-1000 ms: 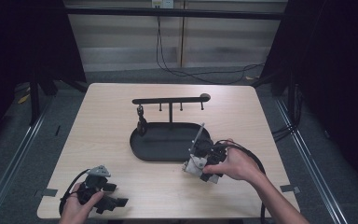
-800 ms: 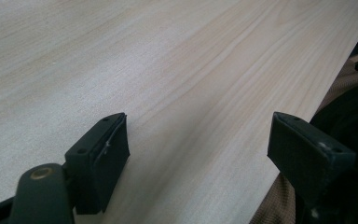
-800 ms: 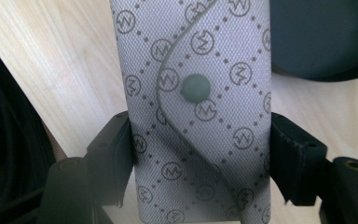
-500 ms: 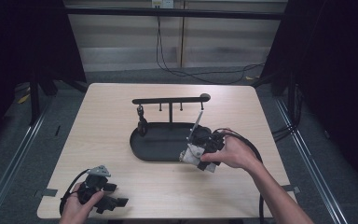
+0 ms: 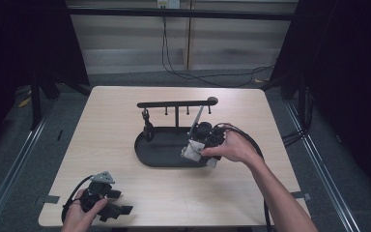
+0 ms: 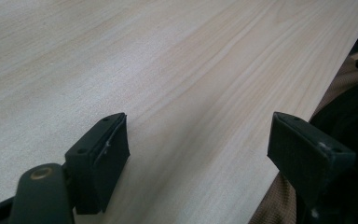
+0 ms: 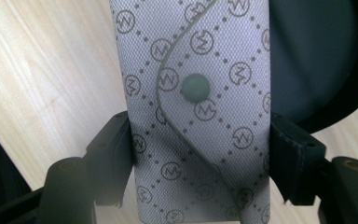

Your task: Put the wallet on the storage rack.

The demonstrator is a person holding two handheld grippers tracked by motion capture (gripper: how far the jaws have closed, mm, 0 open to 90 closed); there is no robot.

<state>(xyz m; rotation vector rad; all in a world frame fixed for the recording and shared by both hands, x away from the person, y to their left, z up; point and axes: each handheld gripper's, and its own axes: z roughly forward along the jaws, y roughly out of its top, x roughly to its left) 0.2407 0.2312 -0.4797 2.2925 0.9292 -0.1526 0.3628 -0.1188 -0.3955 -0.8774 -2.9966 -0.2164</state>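
Nearest the person, the left gripper (image 5: 118, 210) rests at the front left corner of the table (image 5: 106, 125), held by the left hand (image 5: 84, 212). It lies where it lay a second ago. In the left gripper view its two black jaws stand wide apart with bare pale wood between them and nothing in their grasp.

Farther in, the right hand (image 5: 234, 147) holds the right gripper (image 5: 199, 151) over the right end of the black oval tray (image 5: 159, 152). A second ago this gripper was nearer the front edge, just off the tray's right rim; it has since moved away from the person and slightly up, so that it now overlaps the tray. Its jaws are clamped on a grey pouch (image 7: 196, 112) (a flat fabric case printed with small circled emblems and dots, with a curved flap and a round snap). In the right gripper view the pouch stands between the two pads, both pressing its sides, with the tray's dark floor behind it at the upper right and wood to the left.

Beyond the hand, a black rack (image 5: 176, 104) with a horizontal bar and short pegs rises from the tray's far side, unchanged from before. A small dark thing (image 5: 147, 126) hangs from its left end; I cannot tell what it is.
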